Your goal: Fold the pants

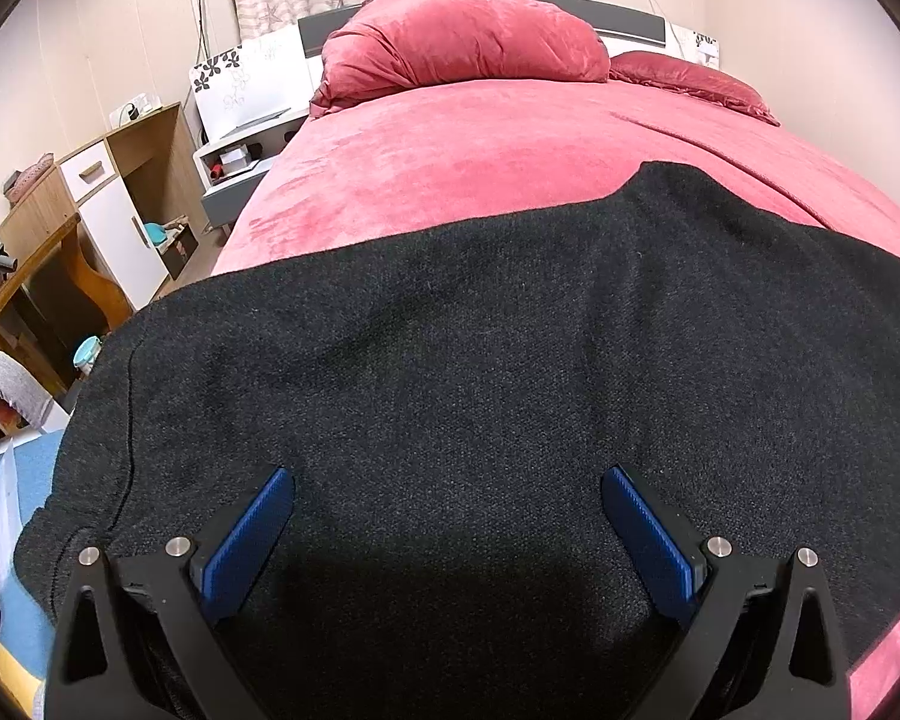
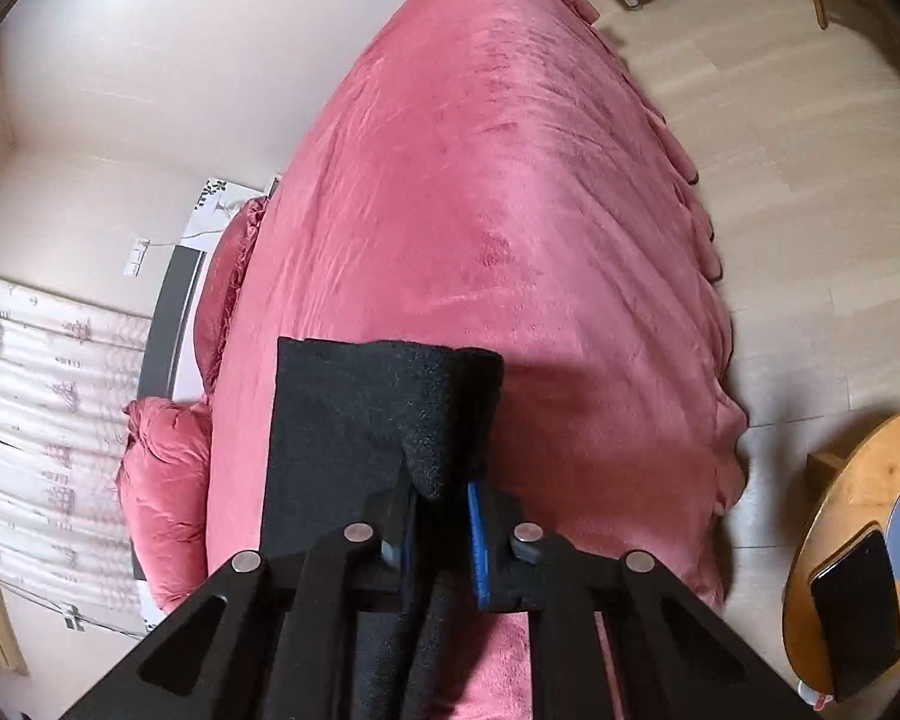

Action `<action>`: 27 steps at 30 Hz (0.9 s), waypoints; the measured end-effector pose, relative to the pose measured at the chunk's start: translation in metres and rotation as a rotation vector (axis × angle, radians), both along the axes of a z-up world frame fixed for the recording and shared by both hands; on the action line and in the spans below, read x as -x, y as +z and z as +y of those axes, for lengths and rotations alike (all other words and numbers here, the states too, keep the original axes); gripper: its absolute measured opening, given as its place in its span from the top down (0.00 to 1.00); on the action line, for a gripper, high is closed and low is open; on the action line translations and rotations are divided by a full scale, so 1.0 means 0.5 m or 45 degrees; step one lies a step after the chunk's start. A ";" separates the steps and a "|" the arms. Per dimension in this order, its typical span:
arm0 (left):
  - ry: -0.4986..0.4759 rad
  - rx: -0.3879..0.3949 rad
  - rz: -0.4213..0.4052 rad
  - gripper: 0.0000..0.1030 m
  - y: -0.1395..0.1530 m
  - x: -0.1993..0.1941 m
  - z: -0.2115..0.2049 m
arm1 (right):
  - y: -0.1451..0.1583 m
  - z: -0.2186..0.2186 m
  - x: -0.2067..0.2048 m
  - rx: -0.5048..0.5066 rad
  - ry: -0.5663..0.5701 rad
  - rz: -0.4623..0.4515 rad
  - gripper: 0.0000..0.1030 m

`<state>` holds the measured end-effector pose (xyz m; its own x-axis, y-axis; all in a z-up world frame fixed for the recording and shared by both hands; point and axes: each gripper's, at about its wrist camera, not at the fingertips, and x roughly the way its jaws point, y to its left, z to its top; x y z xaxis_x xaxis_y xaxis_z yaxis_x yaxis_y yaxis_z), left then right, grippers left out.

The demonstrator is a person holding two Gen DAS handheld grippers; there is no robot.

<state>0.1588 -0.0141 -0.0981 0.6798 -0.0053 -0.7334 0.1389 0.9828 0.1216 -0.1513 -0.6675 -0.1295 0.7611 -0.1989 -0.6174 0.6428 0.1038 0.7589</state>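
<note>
**Right jaws pinch the fabric, left jaws wait wide open**

Your right gripper [image 2: 438,510] has its jaws nearly together on a bunched edge of the black pants [image 2: 354,420]; the cloth runs between the blue pads and pokes up past the tips toward 12 o'clock. That pinch looks meant to give you a handle for carrying one end over the rest.

Your left gripper [image 1: 447,510] hangs over the pants [image 1: 480,360] with its jaws spread as wide as they go, blue pads [image 1: 252,540] at about 8 and 4 o'clock in its view, gripping nothing. Whether the tips touch the cloth cannot be told.

The pants lie spread on the pink bedspread [image 1: 480,132], filling the lower half of the left view, a side seam running along the 8 o'clock edge. The pillows sit at 12 o'clock, well apart from the garment. Judging by this, the fold is only starting.
</note>
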 end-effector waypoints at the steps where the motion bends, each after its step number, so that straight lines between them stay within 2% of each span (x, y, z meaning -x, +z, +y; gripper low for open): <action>1: 0.000 -0.001 0.000 0.00 0.001 0.000 0.000 | -0.018 0.001 -0.005 -0.023 -0.003 0.024 0.87; 3: 0.000 -0.001 -0.001 0.00 0.000 0.000 0.000 | -0.042 0.007 0.005 -0.066 -0.066 -0.084 0.84; 5: 0.000 0.002 -0.004 0.00 0.000 0.002 -0.001 | -0.054 0.010 0.013 -0.087 -0.100 -0.145 0.74; 8: 0.002 0.002 -0.012 0.00 -0.001 0.003 -0.002 | -0.069 0.011 0.029 -0.140 -0.142 -0.284 0.65; 12: 0.003 0.001 -0.018 0.00 -0.001 0.007 -0.002 | -0.067 0.009 0.032 -0.141 -0.141 -0.391 0.62; 15: 0.006 -0.004 -0.019 0.00 -0.001 0.010 -0.004 | -0.062 0.003 0.019 -0.123 -0.094 -0.402 0.60; 21: 0.024 -0.004 -0.016 0.00 0.003 0.013 -0.005 | -0.054 -0.005 -0.001 -0.149 -0.071 -0.320 0.62; 22: 0.025 -0.003 -0.016 0.00 0.003 0.013 -0.005 | -0.047 -0.008 -0.005 -0.152 -0.057 -0.281 0.65; 23: 0.026 -0.002 -0.016 0.00 0.003 0.014 -0.005 | -0.045 -0.012 -0.010 -0.146 -0.043 -0.242 0.73; 25: 0.025 0.002 -0.014 0.00 0.004 0.014 -0.003 | -0.029 -0.013 -0.020 -0.114 0.009 -0.184 0.83; 27: 0.024 0.004 -0.013 0.00 0.004 0.014 -0.001 | -0.010 -0.010 -0.022 -0.090 0.026 -0.194 0.84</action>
